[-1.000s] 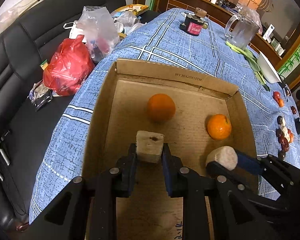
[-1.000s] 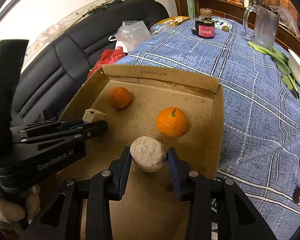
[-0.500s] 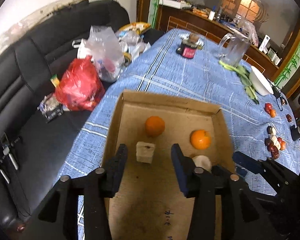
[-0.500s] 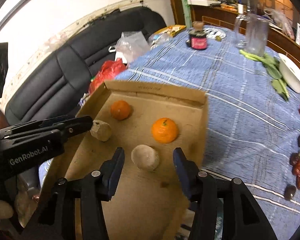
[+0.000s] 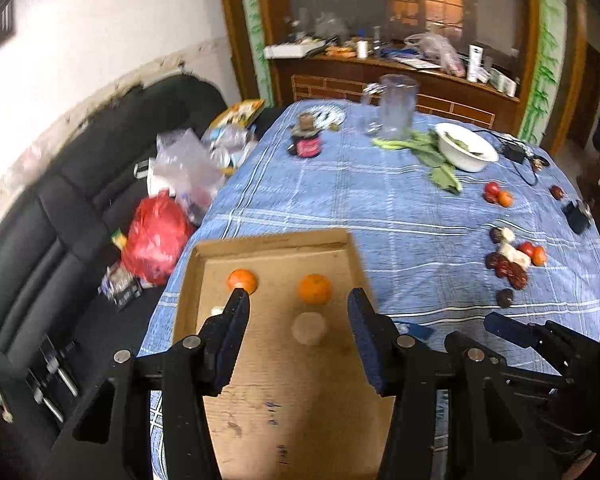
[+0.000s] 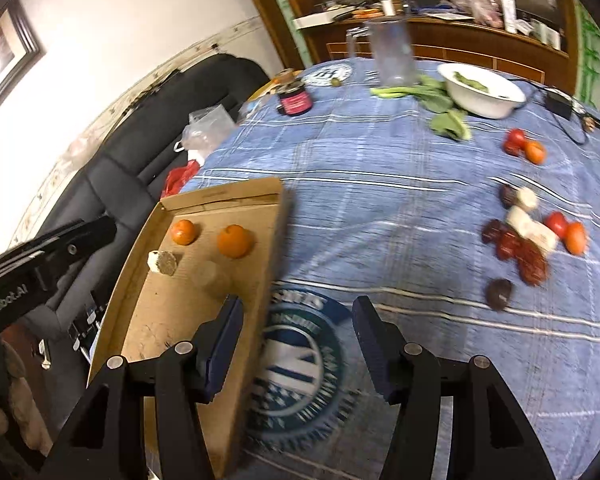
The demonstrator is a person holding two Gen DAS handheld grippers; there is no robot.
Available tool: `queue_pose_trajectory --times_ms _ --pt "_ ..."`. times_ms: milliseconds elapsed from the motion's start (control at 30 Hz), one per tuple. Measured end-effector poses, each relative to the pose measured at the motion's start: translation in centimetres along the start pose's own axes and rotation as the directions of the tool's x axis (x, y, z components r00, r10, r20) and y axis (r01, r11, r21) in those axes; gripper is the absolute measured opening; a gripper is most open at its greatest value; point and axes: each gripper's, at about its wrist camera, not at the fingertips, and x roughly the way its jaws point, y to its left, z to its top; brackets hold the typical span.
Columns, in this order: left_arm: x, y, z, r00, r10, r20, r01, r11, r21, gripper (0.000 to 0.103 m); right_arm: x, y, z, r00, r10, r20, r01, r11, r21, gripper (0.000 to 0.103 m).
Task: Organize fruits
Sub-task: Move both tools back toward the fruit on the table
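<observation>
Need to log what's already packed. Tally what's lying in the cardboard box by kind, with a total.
Oranges: 2
Pale beige chunks: 2
Total: 4 in the cardboard box

A blue plaid tablecloth [image 5: 380, 208] covers the bench across the centre of the frame. At upper centre stand a clear glass pitcher [image 5: 396, 106] and, to its left, a dark jar with a pink label [image 5: 306, 142]. A white bowl [image 5: 466, 148] sits at upper right, with green leafy vegetables [image 5: 428, 152] just beside it. A black sofa [image 5: 60, 216] fills the left side, carrying a red plastic bag [image 5: 156, 236] and a clear plastic bag [image 5: 188, 168]. A wooden sideboard [image 5: 400, 76] runs along the top.
</observation>
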Motion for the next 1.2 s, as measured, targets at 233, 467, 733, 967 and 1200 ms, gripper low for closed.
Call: queue_pose_trajectory --times_ms 233,467,733,967,1200 --pt "-3.8 -6.1 0.4 0.997 0.005 0.071 -0.011 0.996 0.088 0.058 -4.4 -3.5 -1.0 0.999 -0.008 0.053 0.007 1.0 0.019 0.065" --pt "-5.2 -10.2 0.5 0.997 -0.018 0.079 0.009 0.994 0.113 0.059 -7.5 -7.3 -1.4 0.996 -0.02 0.088 0.016 0.999 0.047 0.066" --pt "-4.6 -12.5 0.2 0.998 -0.05 0.038 0.047 0.995 0.084 0.059 -8.8 -11.6 -2.1 0.996 -0.041 0.08 0.034 0.996 0.086 0.066" --pt "-0.9 -13.8 -1.1 0.984 -0.152 -0.09 0.154 0.988 0.019 0.061 -7.8 -15.5 -3.4 0.997 -0.074 0.02 0.07 0.985 0.156 0.066" --pt "2.8 -15.7 -2.9 0.956 -0.229 -0.185 0.23 0.973 -0.02 0.061 -6.4 -18.5 -4.4 0.994 -0.106 -0.038 0.112 0.974 0.197 0.065"
